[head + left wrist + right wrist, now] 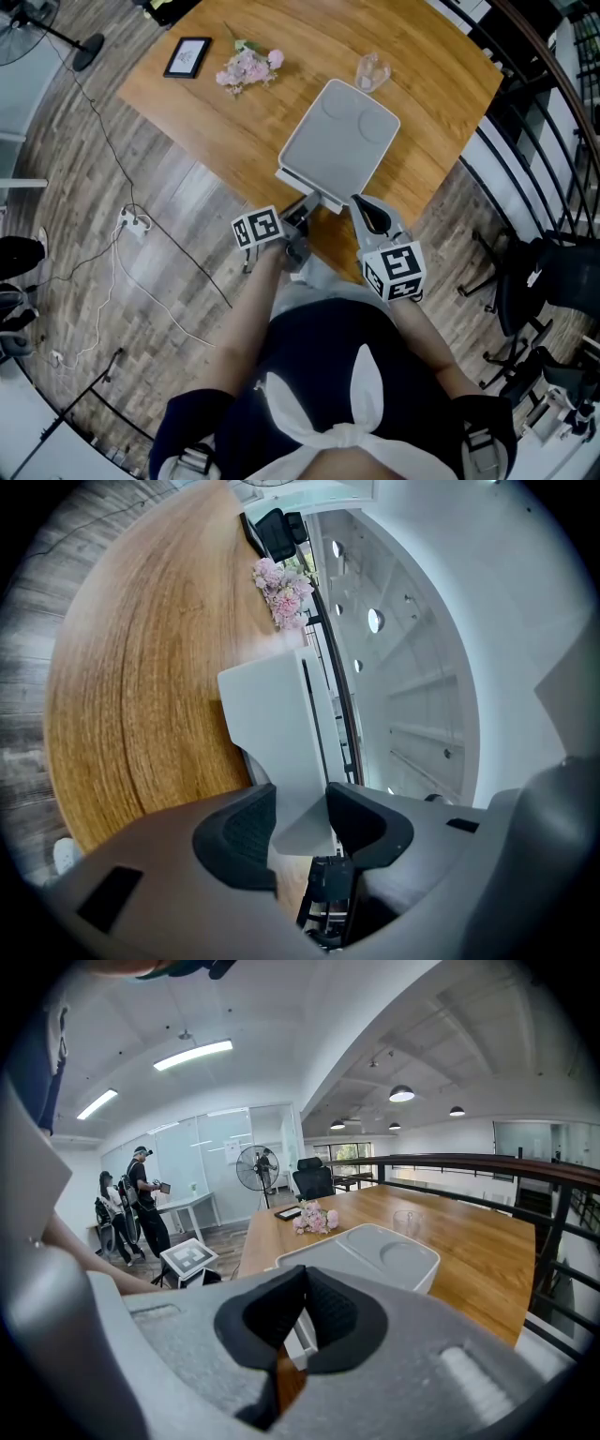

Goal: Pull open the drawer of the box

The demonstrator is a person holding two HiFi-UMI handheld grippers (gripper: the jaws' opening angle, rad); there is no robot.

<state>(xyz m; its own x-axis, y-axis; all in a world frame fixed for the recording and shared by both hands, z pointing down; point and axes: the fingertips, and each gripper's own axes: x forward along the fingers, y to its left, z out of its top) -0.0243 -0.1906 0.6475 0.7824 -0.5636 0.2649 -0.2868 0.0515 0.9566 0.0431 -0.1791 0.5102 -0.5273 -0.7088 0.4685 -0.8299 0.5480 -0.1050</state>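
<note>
A pale grey box [342, 131] lies on the wooden table [234, 112], with its drawer end toward the near edge. A flat handle tab [324, 200] sticks out from that end. My left gripper [302, 214] has come in from the near left and its jaws hold the tab. In the left gripper view the tab [302, 761] sits between the two dark pads [246, 832], which press on it, and the box [272, 700] stretches away behind. My right gripper [364, 211] rests beside the box's near right corner, jaws shut [306, 1279] on nothing, with the box [384, 1252] just ahead.
Pink flowers [248, 67], a black framed picture [187, 56] and a clear glass [372, 70] stand on the far part of the table. A black railing [525, 131] and a chair [553, 272] are to the right. Cables [131, 223] lie on the floor at left. People [141, 1206] stand far off.
</note>
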